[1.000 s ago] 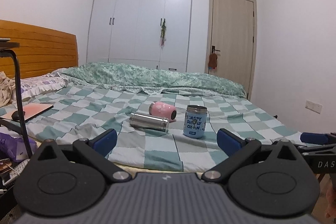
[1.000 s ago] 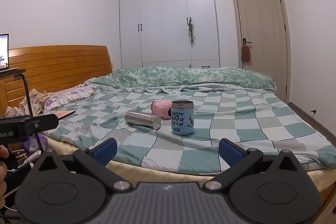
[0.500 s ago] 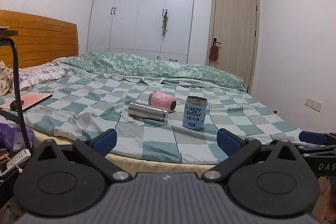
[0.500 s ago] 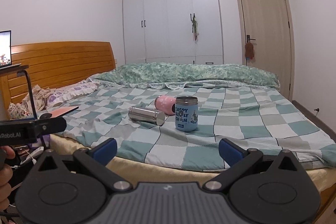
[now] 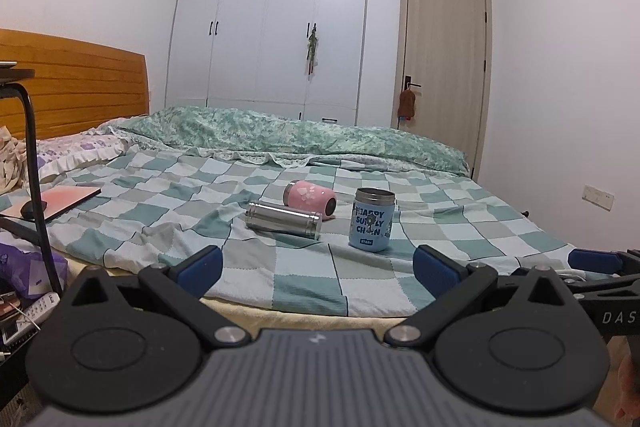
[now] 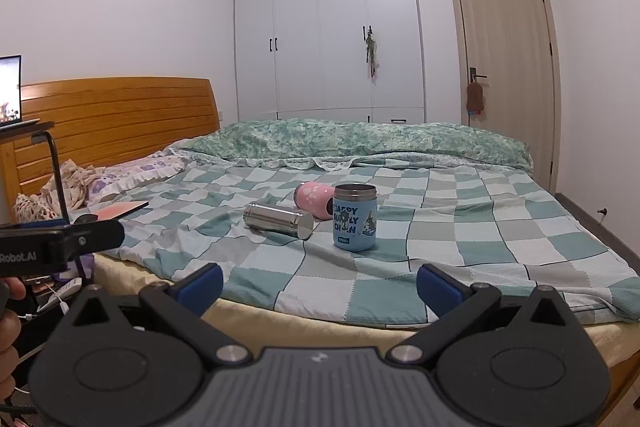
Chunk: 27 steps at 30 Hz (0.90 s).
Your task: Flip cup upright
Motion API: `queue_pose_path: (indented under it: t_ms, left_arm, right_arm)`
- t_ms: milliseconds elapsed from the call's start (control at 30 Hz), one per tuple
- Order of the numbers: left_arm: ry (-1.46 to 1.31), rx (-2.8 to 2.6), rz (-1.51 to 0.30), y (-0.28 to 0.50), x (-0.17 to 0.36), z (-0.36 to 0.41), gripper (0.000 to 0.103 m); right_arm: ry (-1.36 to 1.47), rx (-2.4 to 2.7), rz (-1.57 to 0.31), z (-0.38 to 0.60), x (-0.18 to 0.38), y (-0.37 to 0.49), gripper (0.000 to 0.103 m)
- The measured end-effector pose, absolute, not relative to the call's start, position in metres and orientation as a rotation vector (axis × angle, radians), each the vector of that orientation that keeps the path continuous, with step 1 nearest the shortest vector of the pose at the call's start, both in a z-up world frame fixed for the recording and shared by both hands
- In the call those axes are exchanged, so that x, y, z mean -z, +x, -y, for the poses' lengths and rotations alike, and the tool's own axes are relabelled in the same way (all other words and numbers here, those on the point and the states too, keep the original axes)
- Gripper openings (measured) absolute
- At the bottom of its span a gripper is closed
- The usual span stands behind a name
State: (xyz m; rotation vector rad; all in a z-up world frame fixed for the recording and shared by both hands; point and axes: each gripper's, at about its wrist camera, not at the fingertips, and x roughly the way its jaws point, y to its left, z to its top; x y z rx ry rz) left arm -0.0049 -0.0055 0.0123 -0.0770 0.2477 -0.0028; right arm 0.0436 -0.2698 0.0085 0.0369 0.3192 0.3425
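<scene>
bedroom scene, with a checked quilt spread over the bed and three vessels grouped near its middle. the pink cup lies on its side, open mouth turned toward the right of the left wrist view; in the right wrist view the pink cup is partly hidden behind the blue one. just in front of it a steel flask also lies on its side, close to the pink cup, though contact is hard to judge. right of both stands a blue cup, upright, with cartoon print and a steel rim.

both grippers hang off the near edge of the bed, well apart from the cups. the left gripper has its blue-padded fingers spread wide, nothing between them. the right gripper is the same, fingers wide apart and empty.

farther out: a green floral duvet heaped along the far side, a frilled pillow by the wooden headboard, a pink laptop at the left edge, white wardrobe and a wooden door behind.
</scene>
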Motion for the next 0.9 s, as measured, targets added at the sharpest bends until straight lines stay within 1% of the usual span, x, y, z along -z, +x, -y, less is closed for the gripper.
queue_pose_path:
  t_ms: [900]
  left_arm:
    - [-0.073,0.002,-0.252,-0.0049,-0.0132,0.0039,0.103]
  right_arm:
    - [0.023,-0.346,-0.325,0.2693,-0.0087,0.0448,0.103]
